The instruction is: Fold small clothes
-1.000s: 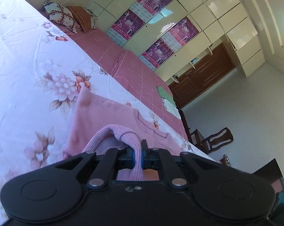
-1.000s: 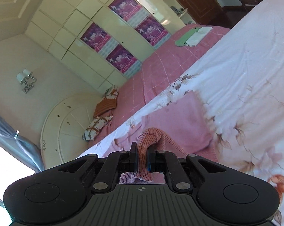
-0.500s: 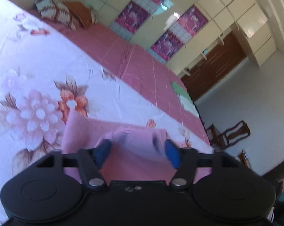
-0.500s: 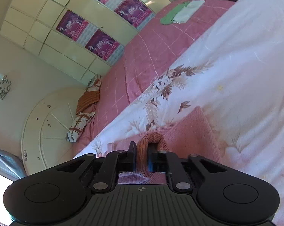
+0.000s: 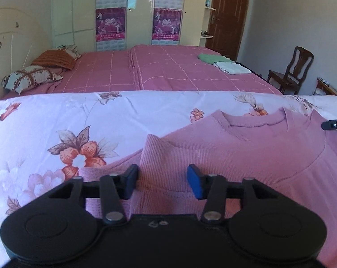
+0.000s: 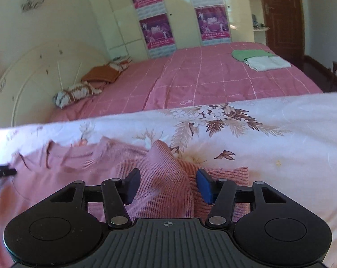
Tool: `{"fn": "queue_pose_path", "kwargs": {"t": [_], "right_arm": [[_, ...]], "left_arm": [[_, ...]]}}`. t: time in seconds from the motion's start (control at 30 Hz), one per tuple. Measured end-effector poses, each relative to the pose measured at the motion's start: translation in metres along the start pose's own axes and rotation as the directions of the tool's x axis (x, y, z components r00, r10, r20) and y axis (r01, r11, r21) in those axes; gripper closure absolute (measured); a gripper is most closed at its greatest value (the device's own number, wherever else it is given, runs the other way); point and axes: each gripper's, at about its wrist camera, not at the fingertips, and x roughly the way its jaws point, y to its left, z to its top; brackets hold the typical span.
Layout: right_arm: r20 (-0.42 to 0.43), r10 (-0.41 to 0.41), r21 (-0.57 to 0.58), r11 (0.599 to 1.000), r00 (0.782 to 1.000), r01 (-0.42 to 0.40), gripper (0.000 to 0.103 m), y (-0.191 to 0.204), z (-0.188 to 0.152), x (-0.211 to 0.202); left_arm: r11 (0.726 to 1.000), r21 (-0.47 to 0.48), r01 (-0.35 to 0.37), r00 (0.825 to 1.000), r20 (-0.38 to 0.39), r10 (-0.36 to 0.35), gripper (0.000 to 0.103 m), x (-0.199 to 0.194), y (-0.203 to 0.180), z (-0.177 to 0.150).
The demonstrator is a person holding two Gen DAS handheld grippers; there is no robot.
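The pink sweater [image 5: 246, 149] lies flat on the floral bedspread [image 5: 56, 120], collar away from both grippers. Left gripper [image 5: 162, 182] jaws are closing and right gripper [image 6: 168, 186] jaws opening, each astride a folded-in sleeve without pinching it.

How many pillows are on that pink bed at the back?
2 show: a patterned pillow near the headboard's front, and an orange-brown pillow just behind it. Another patterned one may peek out behind that.
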Motion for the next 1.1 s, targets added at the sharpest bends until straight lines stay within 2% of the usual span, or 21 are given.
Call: {"fn": "queue_pose_path", "kwargs": {"t": [0.03,0.07,0.1,0.17,0.23,0.33,0.43,0.53,0.63,0.73,0.77,0.8,0.87,0.97,1.03,1.07,1.1], "right_arm": [[-0.008,-0.018,-0.049,0.999,1.000,0.018,0.060,0.004,-0.002,0.004],[-0.016,-0.021,-0.087,0.996,1.000,0.020,0.087,0.007,-0.004,0.006],[-0.013,-0.023,-0.113,0.993,1.000,0.021,0.095,0.009,-0.005,0.006],[0.106,0.032,-0.017,0.999,0.994,-0.030,0.095,-0.002,-0.006,-0.012],[0.175,0.041,0.091,0.994,0.984,-0.058,0.095,-0.014,-0.006,-0.020],[0.112,-0.001,0.088,0.996,0.994,-0.009,0.095,-0.013,-0.009,-0.002],[0.129,-0.003,0.116,0.993,0.992,-0.012,0.095,-0.011,-0.012,-0.002],[0.093,-0.029,0.119,0.993,0.995,0.018,0.095,-0.013,-0.009,0.004],[0.050,-0.057,0.131,0.990,0.997,0.050,0.095,-0.016,-0.010,0.013],[0.053,-0.045,0.164,0.986,0.998,0.036,0.093,-0.020,-0.013,0.012],[0.063,-0.031,0.176,0.984,0.998,0.020,0.082,-0.022,-0.012,0.008],[0.086,-0.014,0.190,0.982,0.996,-0.002,0.070,-0.025,-0.011,0.001],[0.115,0.031,0.195,0.979,0.993,-0.053,0.068,-0.031,-0.006,-0.007],[0.086,0.057,0.144,0.987,0.995,-0.069,0.068,-0.031,0.004,-0.005],[0.054,0.067,0.095,0.993,0.996,-0.072,0.068,-0.027,0.008,0.001],[0.037,0.064,0.074,0.995,0.997,-0.067,0.068,-0.024,0.008,0.005],[0.022,0.055,0.051,0.997,0.998,-0.056,0.073,-0.021,0.007,0.010]], "left_arm": [[1.000,-0.001,0.001,1.000,0.022,-0.001,0.093,-0.004,-0.001,-0.002],[1.000,-0.012,-0.012,0.997,0.078,0.013,0.094,-0.012,-0.001,-0.006],[0.999,-0.039,-0.016,0.986,0.167,0.022,0.095,-0.026,0.000,-0.009],[0.994,-0.099,-0.039,0.960,0.273,0.065,0.095,-0.045,0.004,-0.015],[0.990,-0.133,-0.051,0.967,0.241,0.082,0.095,-0.040,0.006,-0.018],[0.989,-0.135,-0.064,0.970,0.223,0.093,0.095,-0.036,0.002,-0.017],[0.983,-0.163,-0.079,0.972,0.206,0.112,0.095,-0.034,0.006,-0.012],[0.980,-0.167,-0.106,0.978,0.163,0.134,0.095,-0.022,0.011,-0.006],[0.979,-0.158,-0.128,0.986,0.086,0.142,0.094,-0.005,0.011,-0.005],[0.983,-0.140,-0.121,0.989,0.069,0.132,0.087,-0.007,0.010,0.000],[0.987,-0.125,-0.106,0.990,0.078,0.116,0.076,-0.010,0.010,0.002],[0.991,-0.107,-0.085,0.991,0.092,0.095,0.059,-0.013,0.011,0.002],[0.995,-0.074,-0.071,0.990,0.117,0.079,0.049,-0.016,0.010,0.003],[0.999,-0.042,-0.024,0.996,0.084,0.027,0.053,-0.007,0.010,0.006],[1.000,-0.007,-0.016,1.000,0.022,0.016,0.057,0.006,0.006,0.008],[1.000,0.010,-0.007,1.000,0.023,0.007,0.073,0.007,0.004,0.009],[1.000,0.027,-0.005,0.999,0.041,0.003,0.099,0.005,0.002,0.009]]}}
